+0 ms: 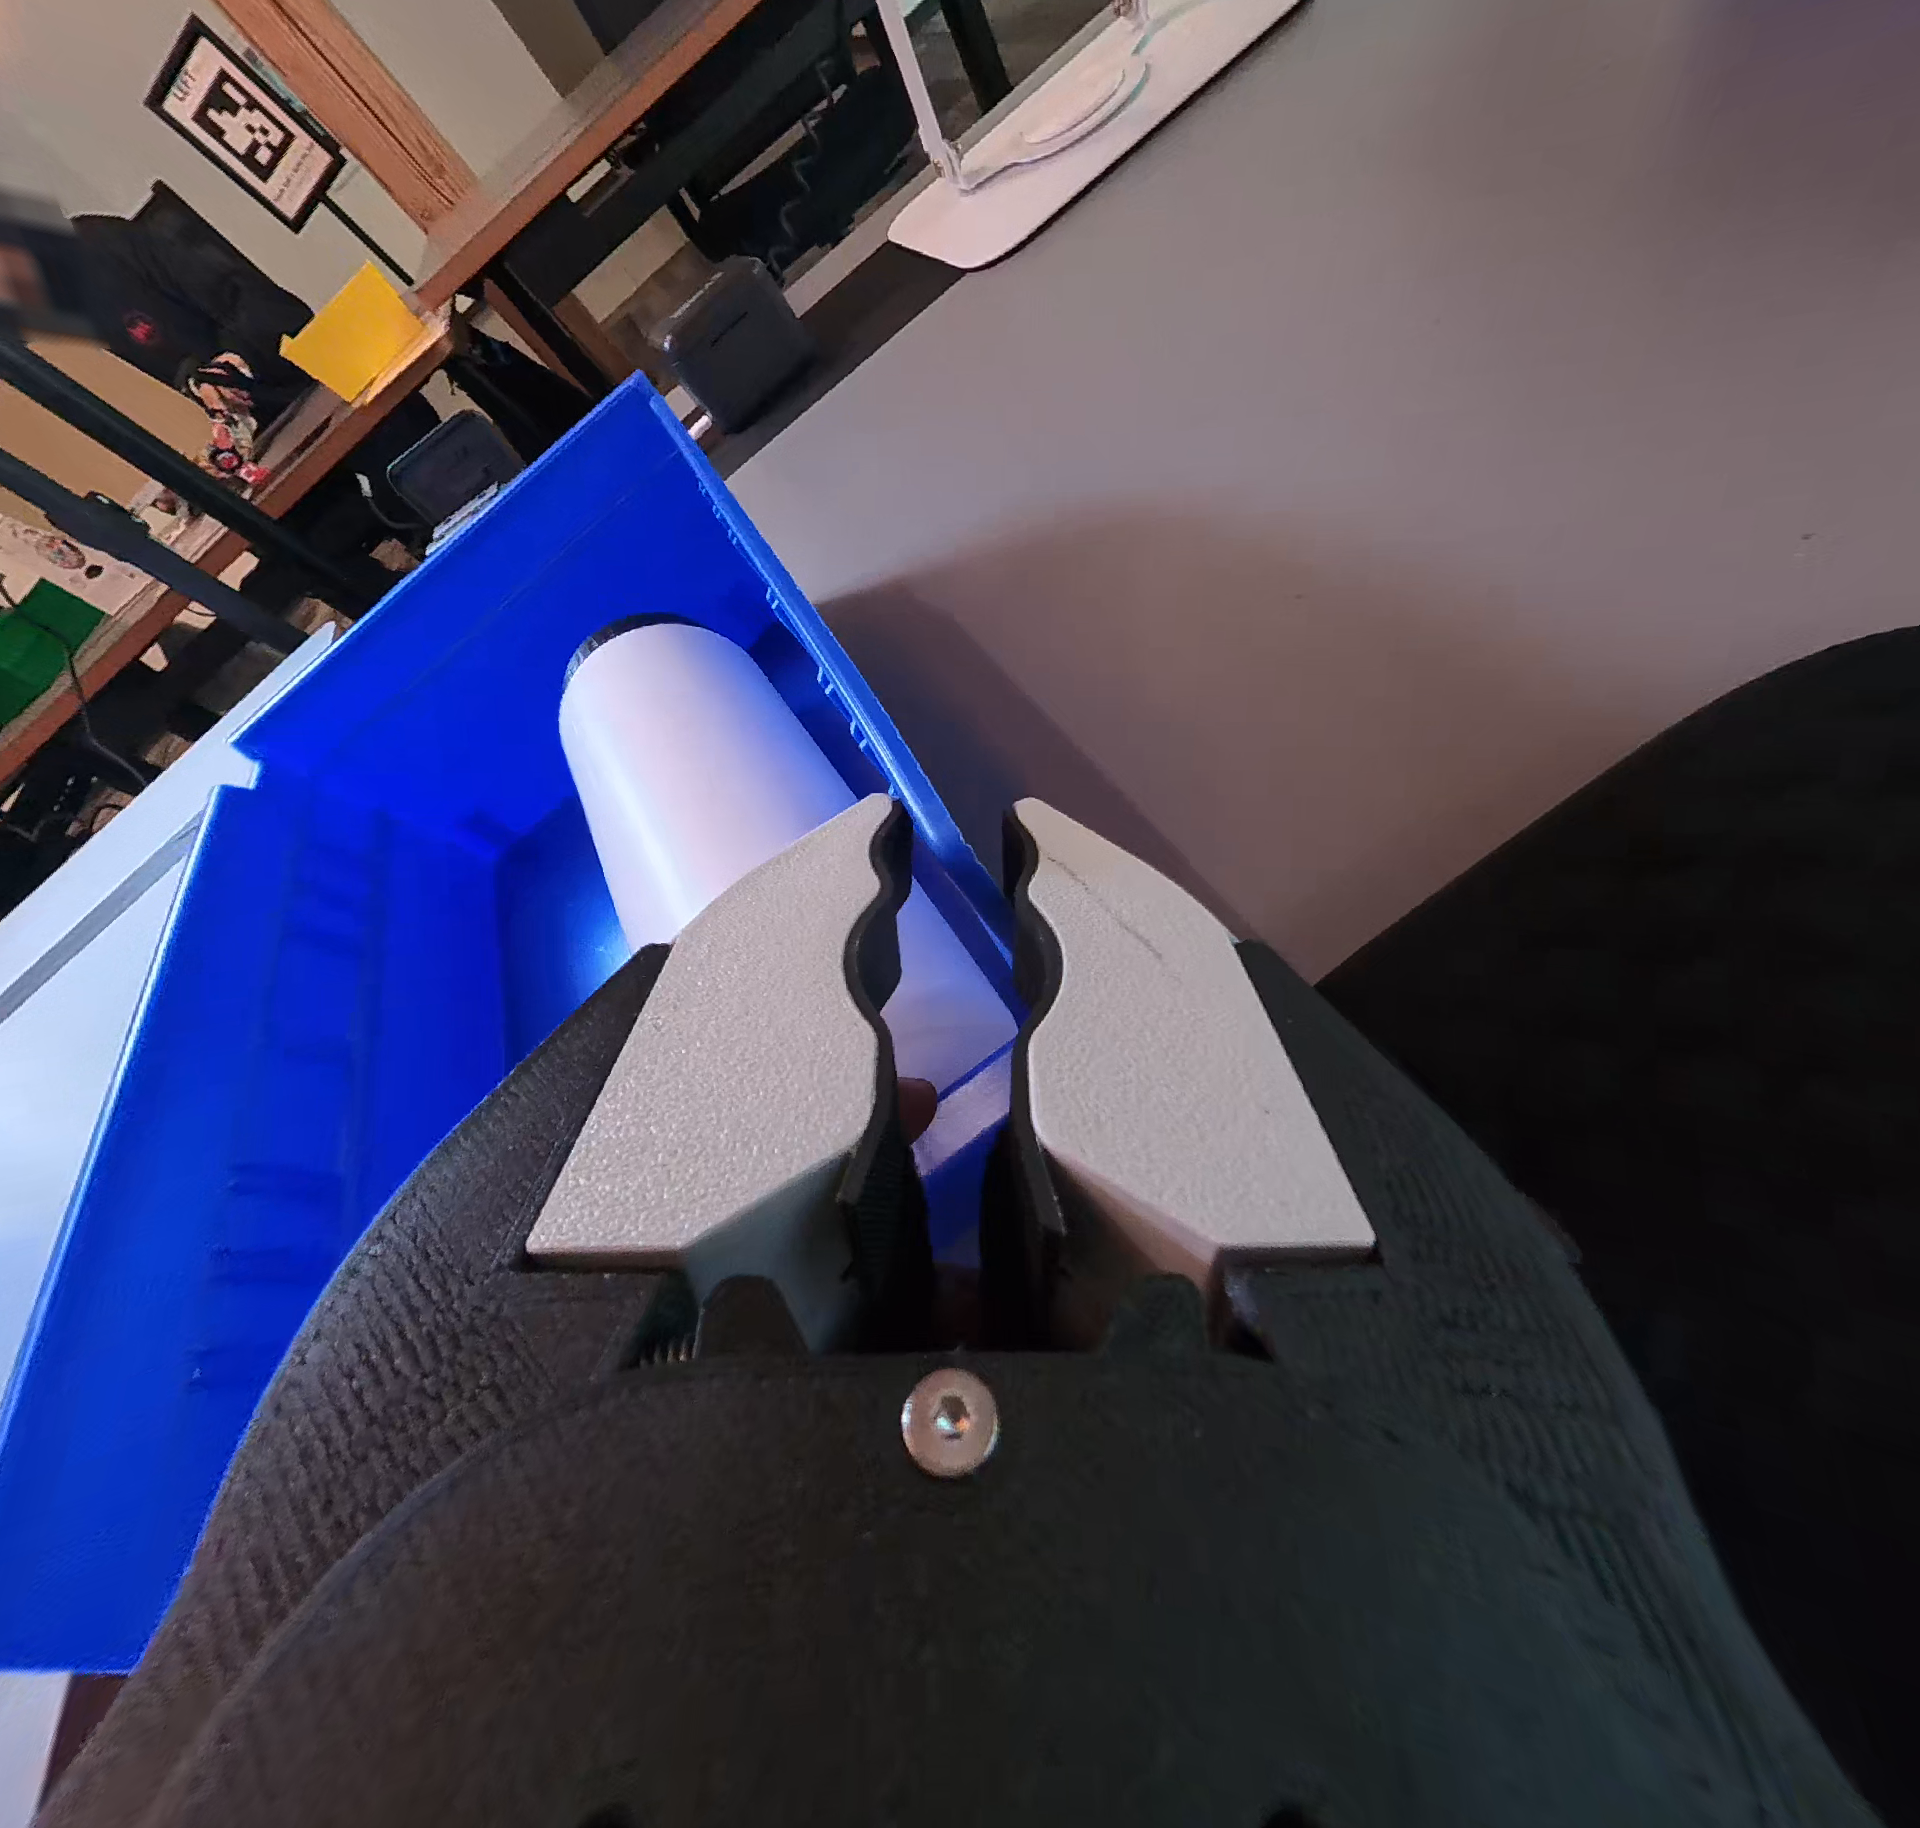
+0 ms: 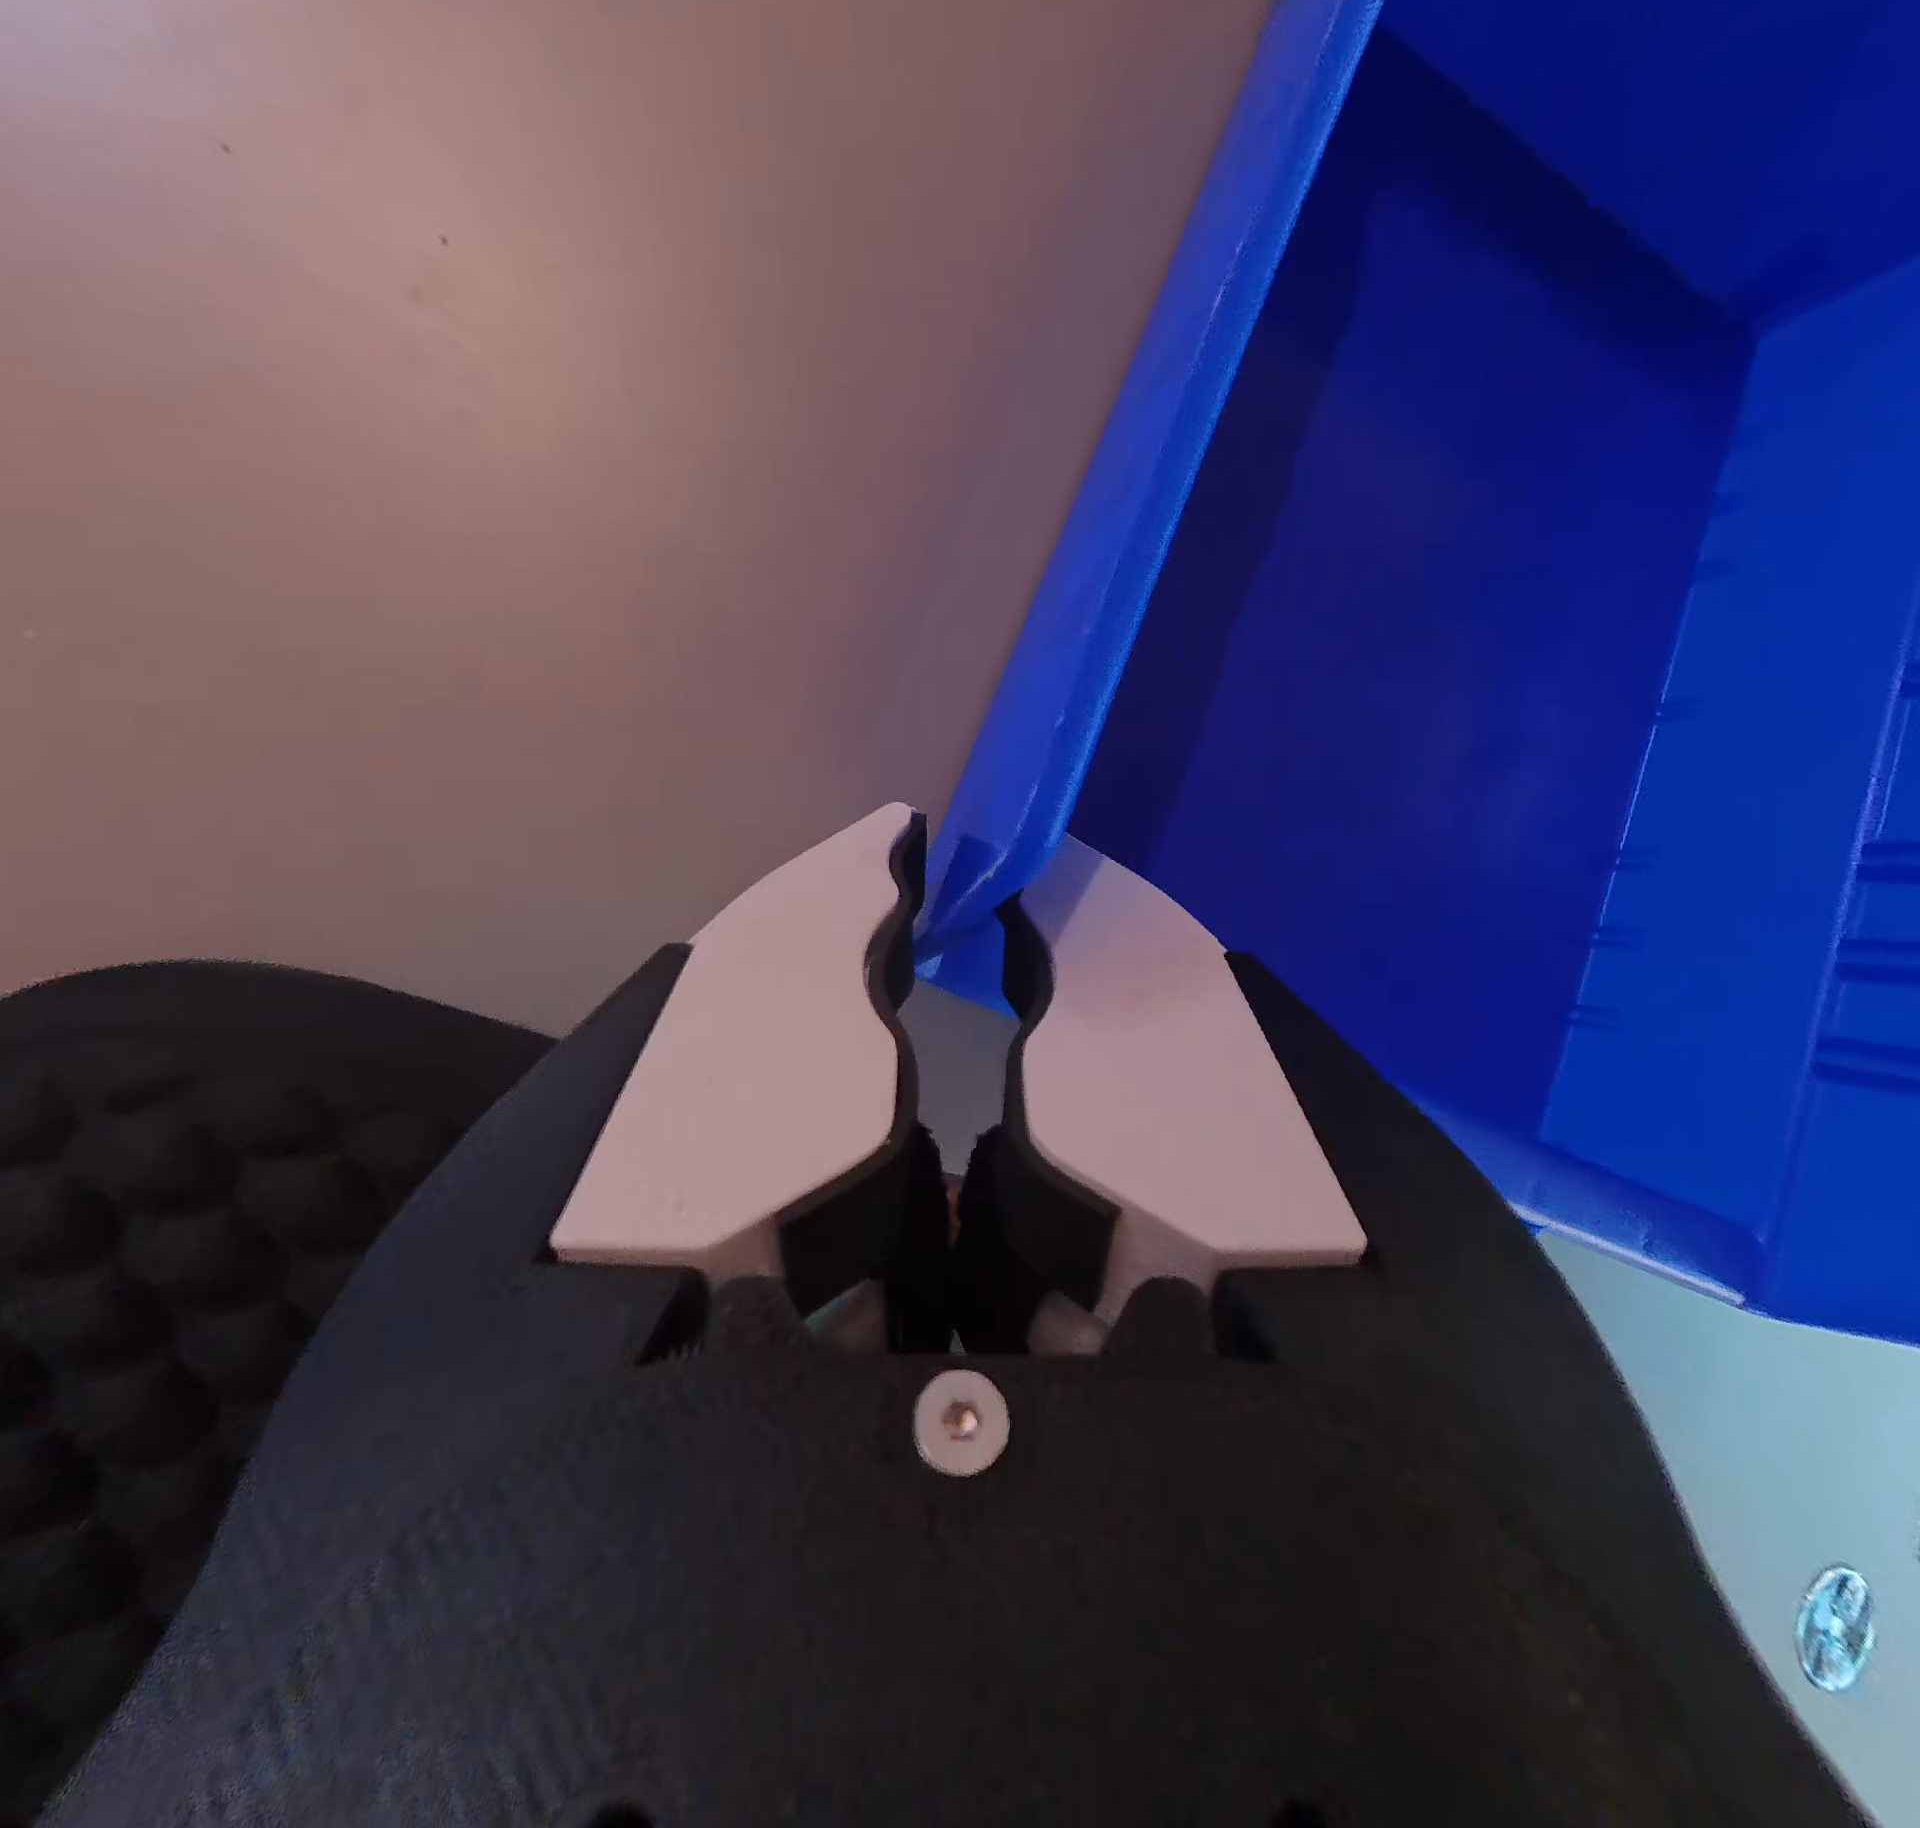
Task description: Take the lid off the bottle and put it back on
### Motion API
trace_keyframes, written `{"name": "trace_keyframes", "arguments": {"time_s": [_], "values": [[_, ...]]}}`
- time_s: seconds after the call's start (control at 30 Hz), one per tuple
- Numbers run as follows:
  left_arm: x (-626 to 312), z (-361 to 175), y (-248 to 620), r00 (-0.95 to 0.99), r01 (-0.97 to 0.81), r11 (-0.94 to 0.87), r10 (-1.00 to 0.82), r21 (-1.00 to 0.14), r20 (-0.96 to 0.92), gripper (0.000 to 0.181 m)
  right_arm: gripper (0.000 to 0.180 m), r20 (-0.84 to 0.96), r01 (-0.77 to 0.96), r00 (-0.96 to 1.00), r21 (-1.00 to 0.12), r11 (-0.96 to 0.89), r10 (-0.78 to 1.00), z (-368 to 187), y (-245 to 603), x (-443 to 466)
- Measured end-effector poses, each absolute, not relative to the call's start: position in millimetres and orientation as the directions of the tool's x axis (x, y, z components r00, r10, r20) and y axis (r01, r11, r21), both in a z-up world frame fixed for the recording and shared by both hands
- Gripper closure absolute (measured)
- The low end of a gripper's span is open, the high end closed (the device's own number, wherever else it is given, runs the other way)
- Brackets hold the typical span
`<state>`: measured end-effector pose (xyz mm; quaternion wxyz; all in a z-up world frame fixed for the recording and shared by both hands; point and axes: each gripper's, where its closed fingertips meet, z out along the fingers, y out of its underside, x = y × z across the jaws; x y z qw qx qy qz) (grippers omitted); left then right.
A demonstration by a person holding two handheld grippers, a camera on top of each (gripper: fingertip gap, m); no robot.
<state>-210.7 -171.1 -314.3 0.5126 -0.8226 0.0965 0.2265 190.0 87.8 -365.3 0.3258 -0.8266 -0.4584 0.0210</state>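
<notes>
A white bottle [image 1: 707, 791] lies on its side inside a blue bin [image 1: 343, 947], its dark lid [image 1: 634, 630] on and pointing away from me. My left gripper [image 1: 954, 822] is nearly closed across the bin's near wall, one finger inside over the bottle's base and one outside. My right gripper [image 2: 961, 864] is closed on a corner of the bin's rim [image 2: 1143, 531], and its right fingertip is hidden behind the rim. The bottle does not show in the right wrist view.
The bin rests on a white panel [image 1: 62, 1051] beside a grey table [image 1: 1351, 428]. A white stand [image 1: 1091, 105] sits at the table's far side. A black textured shape [image 1: 1662, 1051] lies close on the right. Shelves and clutter fill the background.
</notes>
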Motion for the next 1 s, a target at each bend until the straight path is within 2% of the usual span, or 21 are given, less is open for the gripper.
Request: {"name": "trace_keyframes", "arguments": {"time_s": [0.03,0.27,0.5,0.67,0.7,0.77,0.87,1.0], "values": [[-211,-314,-171,0.882,-0.384,-0.451,0.078,-0.806,-0.464,0.165,0.167,0.263,0.736,0.584,-0.57,-0.365,0.768,-365,89,188],[-213,-314,-165,0.879,-0.372,-0.443,0.115,-0.816,-0.463,0.165,0.168,0.287,0.709,0.608,-0.615,-0.345,0.74,-364,99,183],[-215,-314,-167,0.88,-0.369,-0.457,0.108,-0.809,-0.462,0.166,0.169,0.298,0.737,0.587,-0.582,-0.344,0.753,-364,97,191],[-215,-315,-168,0.884,-0.363,-0.45,0.109,-0.816,-0.454,0.165,0.168,0.267,0.725,0.583,-0.598,-0.343,0.767,-364,96,191],[-215,-314,-168,0.887,-0.358,-0.449,0.112,-0.819,-0.449,0.163,0.168,0.264,0.726,0.576,-0.601,-0.335,0.774,-364,95,190],[-211,-308,-168,0.911,-0.319,-0.42,0.109,-0.849,-0.397,0.141,0.158,0.224,0.719,0.553,-0.616,-0.323,0.803,-364,90,187],[-204,-282,-172,0.98,-0.139,-0.311,0.095,-0.94,-0.177,0.113,0.139,0.135,0.659,0.52,-0.691,-0.296,0.843,-349,82,178],[-237,-235,-187,0.981,0.044,-0.155,0.196,-0.987,0.013,0.11,0.119,0.094,0.55,0.484,-0.806,-0.218,0.87,-313,74,174]]}}
